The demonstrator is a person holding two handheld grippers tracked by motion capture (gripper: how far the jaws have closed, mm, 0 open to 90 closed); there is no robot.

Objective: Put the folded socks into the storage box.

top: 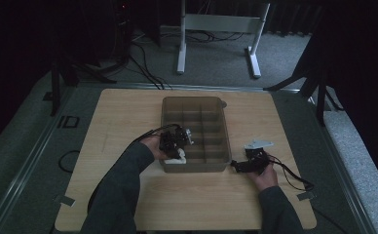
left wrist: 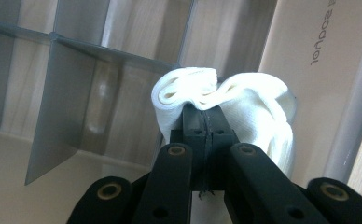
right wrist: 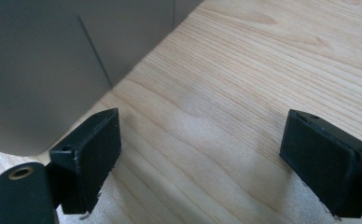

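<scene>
Cloth (left wrist: 244,100), white and folded, is clamped between the 2 black jaws of the left gripper (left wrist: 208,122). In the left gripper view the jaws are pressed together, and the cloth bulges out above and to the right of their tips in soft folds. The landmark here is the grey divided tray (top: 170,108), which stands on the wooden table (top: 123,112). In the high view the cloth (top: 176,159) sits at the near left corner of the tray, right at its front wall, and the left gripper (top: 173,146) is over that same corner, held by the person's left hand (top: 154,147). The left gripper view shows the thin grey partitions of the tray (left wrist: 60,100) behind the cloth, so the cloth is inside the tray or just above one of its near compartments; whether it touches the tray floor I cannot tell.

The right gripper (top: 236,165) lies outside the tray, just beside its near right corner, low over the table, in the person's right hand (top: 264,174). In the right gripper view its 2 jaws stand wide apart, with bare wood grain (right wrist: 226,93) between them. The smooth grey outer wall of the tray (right wrist: 44,70) is seen just past the left jaw, close to it, but I cannot tell if they touch. A cable (top: 294,176) trails from this gripper away from the tray, toward the right edge of the table.
</scene>
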